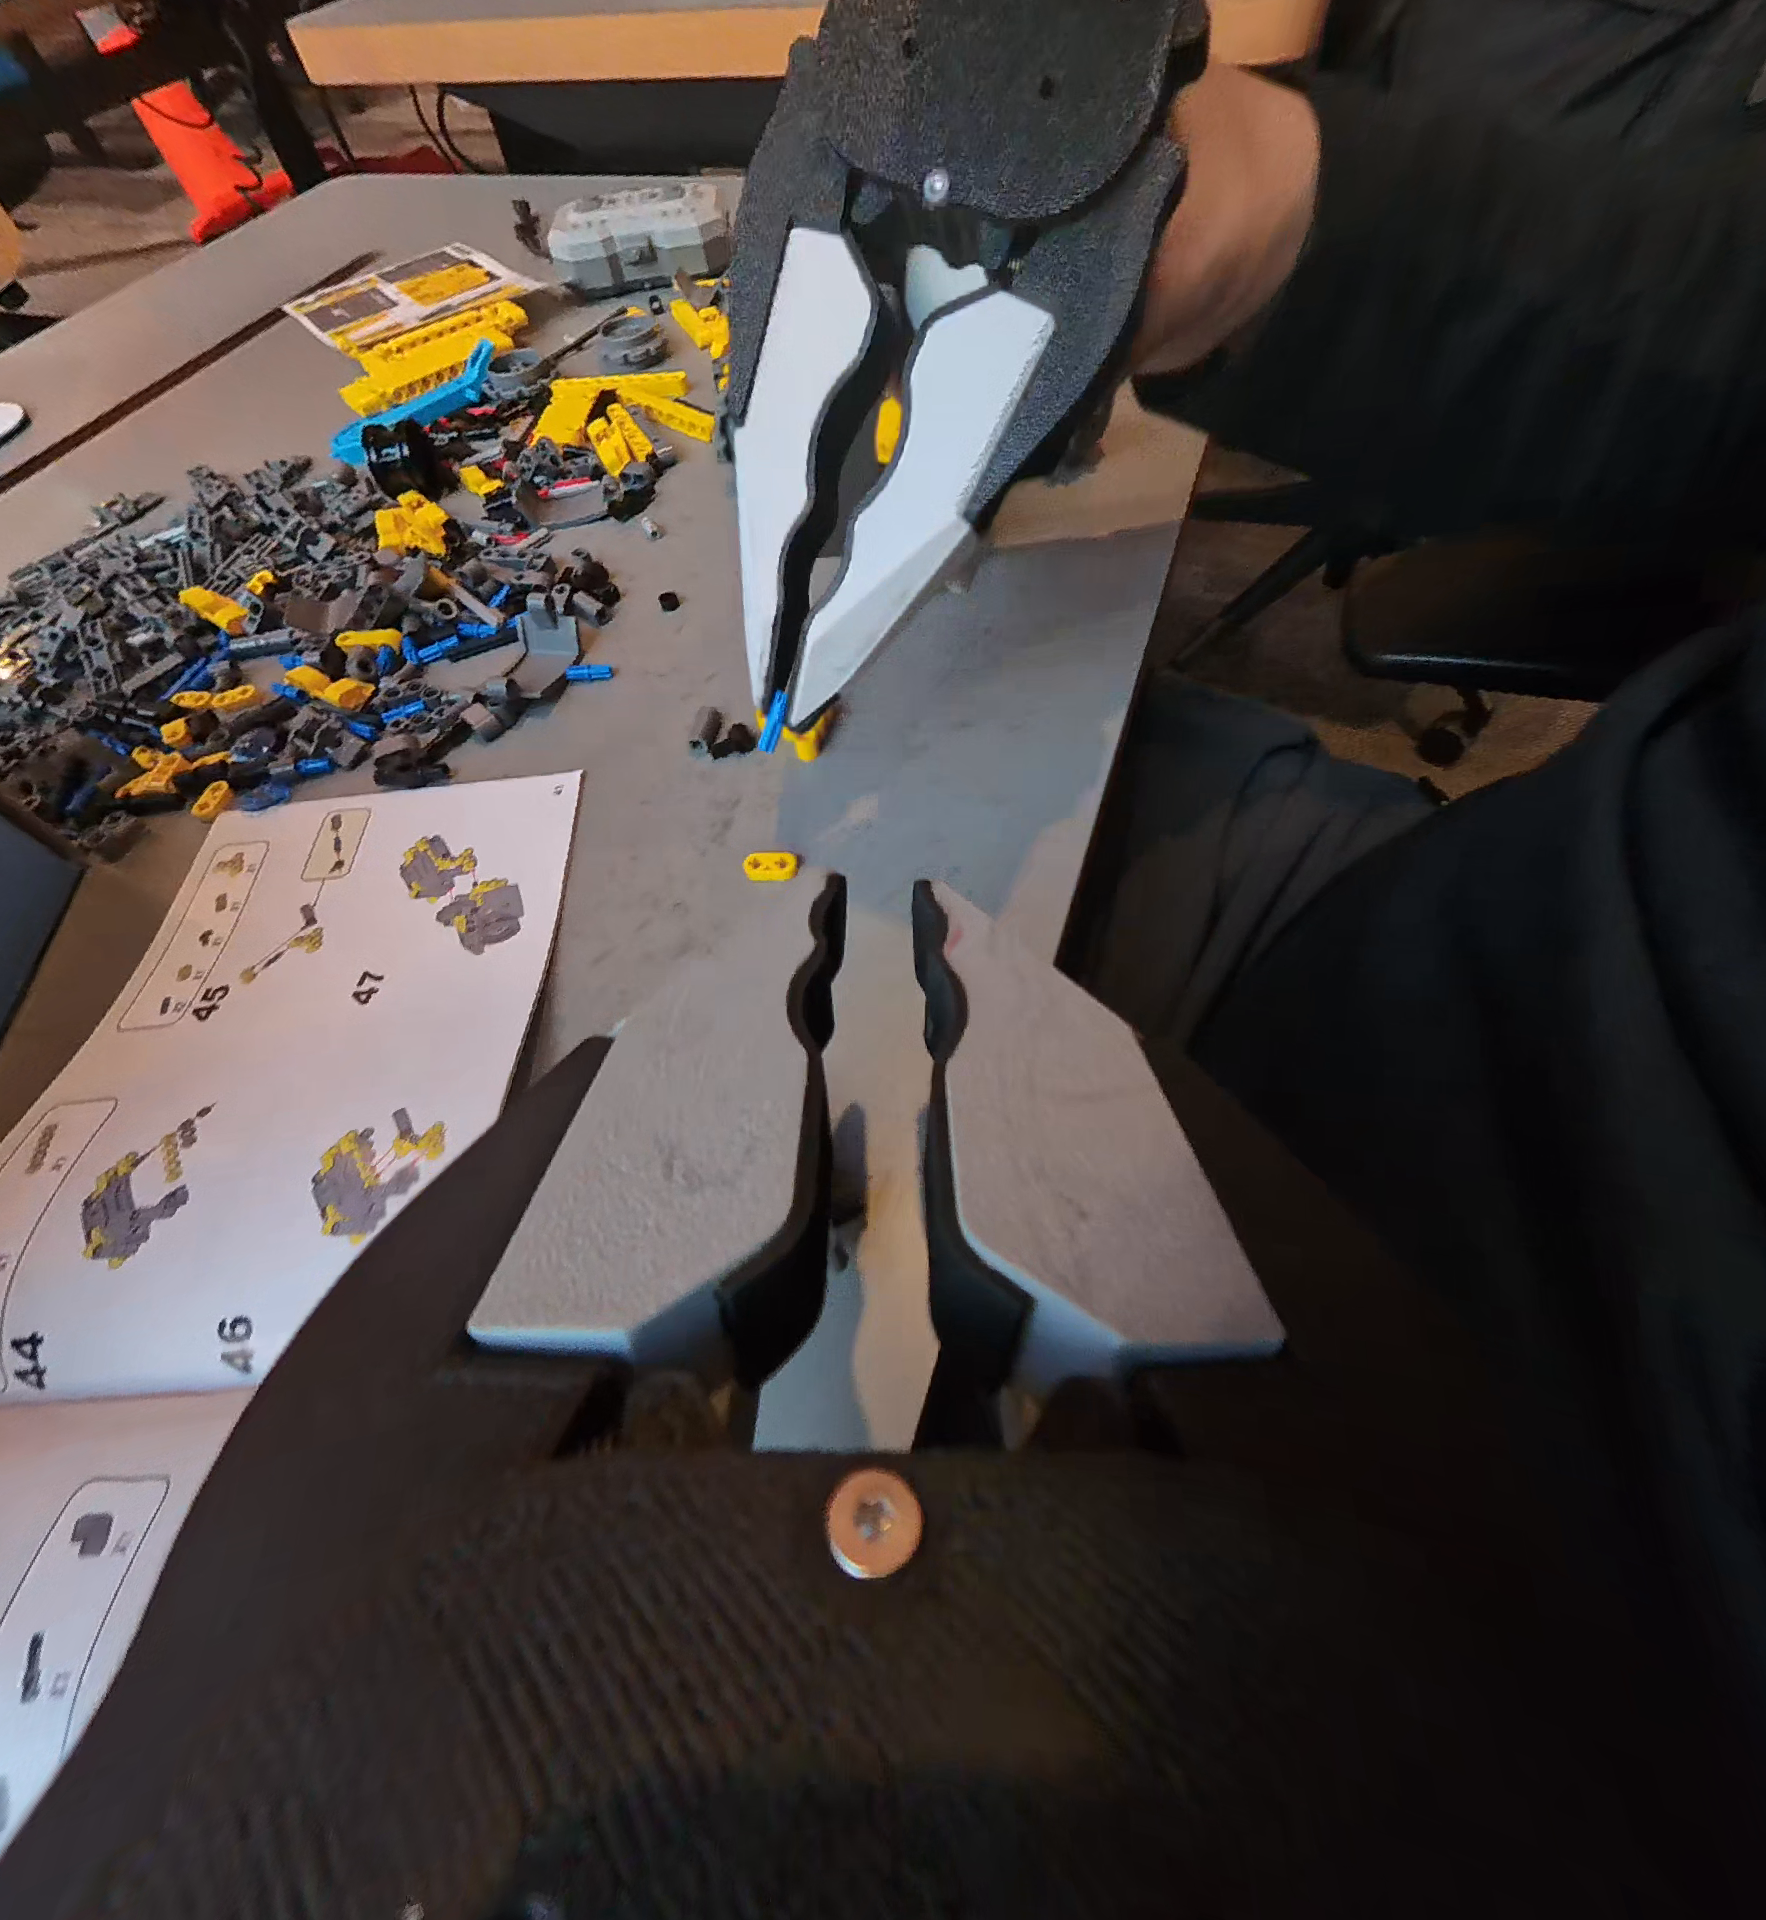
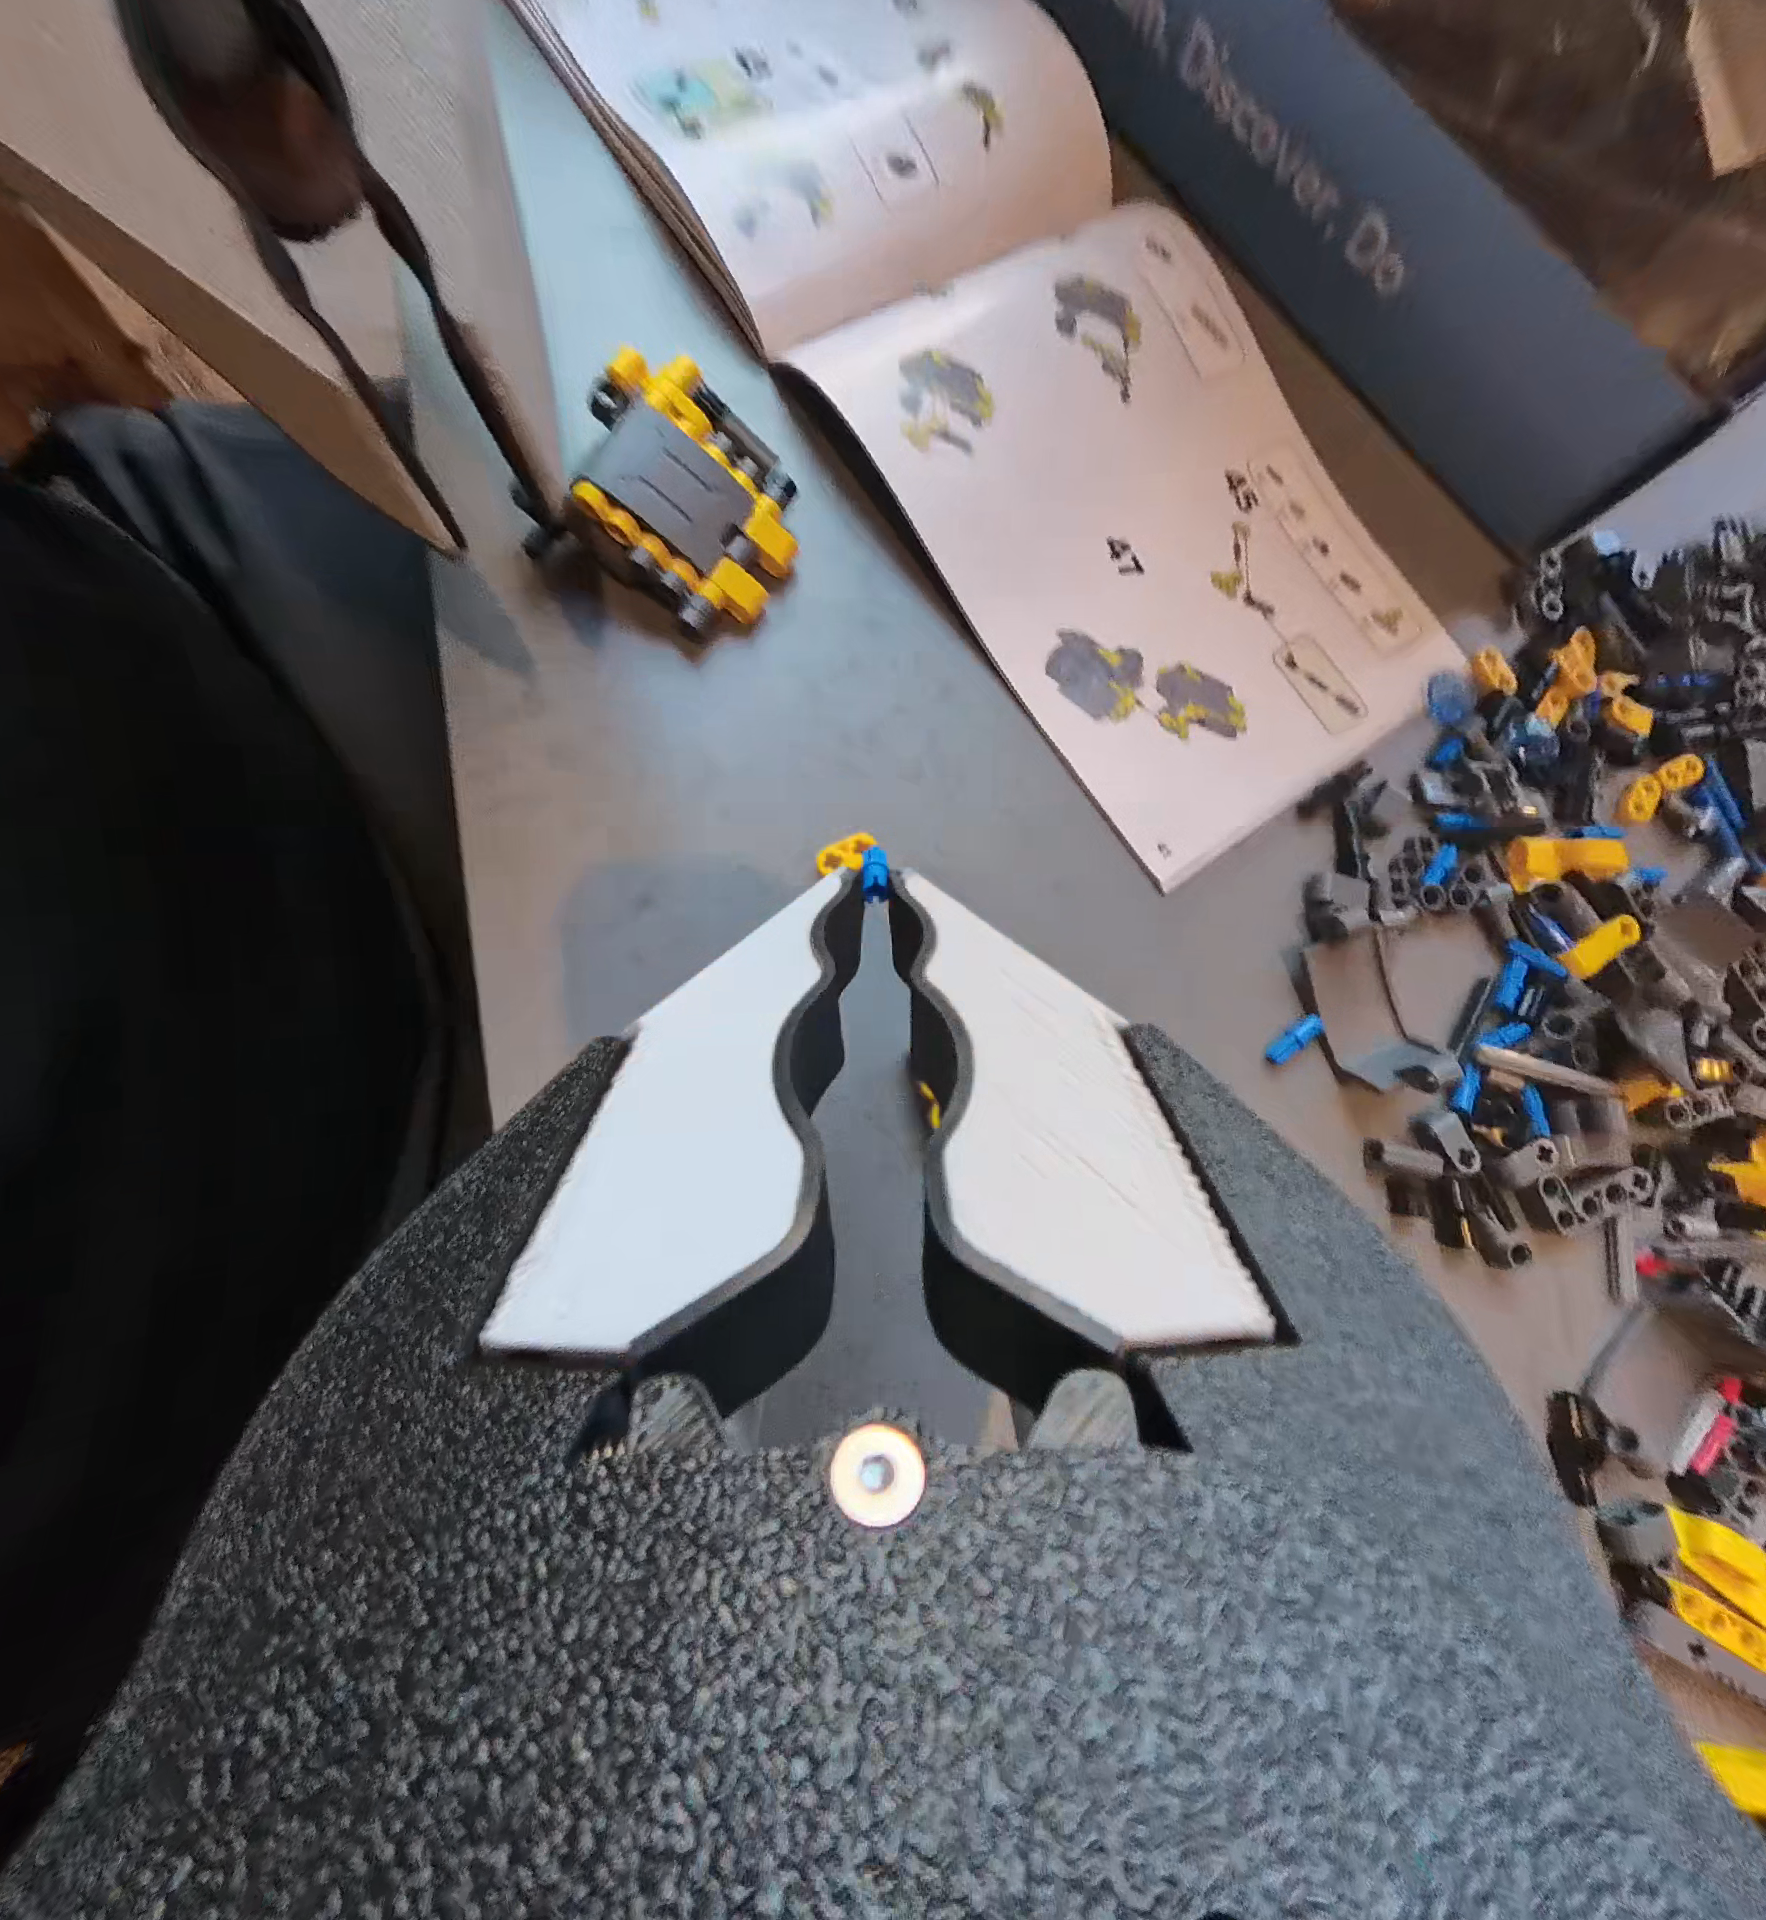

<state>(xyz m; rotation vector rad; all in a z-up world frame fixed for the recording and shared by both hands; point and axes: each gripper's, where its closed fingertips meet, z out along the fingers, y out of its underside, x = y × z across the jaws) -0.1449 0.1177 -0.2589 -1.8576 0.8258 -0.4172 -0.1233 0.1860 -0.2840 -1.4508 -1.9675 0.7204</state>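
Note:
My right gripper [image 2: 872,878] is shut on a small blue pin [image 2: 874,869], tips pointing down at the grey table [image 2: 713,748]. A small yellow two-hole piece [image 2: 844,852] lies right at the pin's end; I cannot tell if they are joined. In the left wrist view the right gripper [image 1: 785,717] comes down from above with the blue pin [image 1: 772,722] and yellow pieces [image 1: 808,740] at its tips. My left gripper [image 1: 878,891] is slightly open and empty, low over the table, nearest another loose yellow two-hole piece [image 1: 770,864].
A pile of grey, black, blue and yellow parts [image 1: 235,644] lies to the left [image 2: 1637,987]. An open instruction booklet [image 1: 266,1039] [image 2: 1066,520] lies beside it. A yellow-black built module [image 2: 676,499] sits near the table edge [image 1: 1118,790]. A dark box [image 2: 1378,260] stands beyond the booklet. The grippers' ends are close to 8 centimetres from one another.

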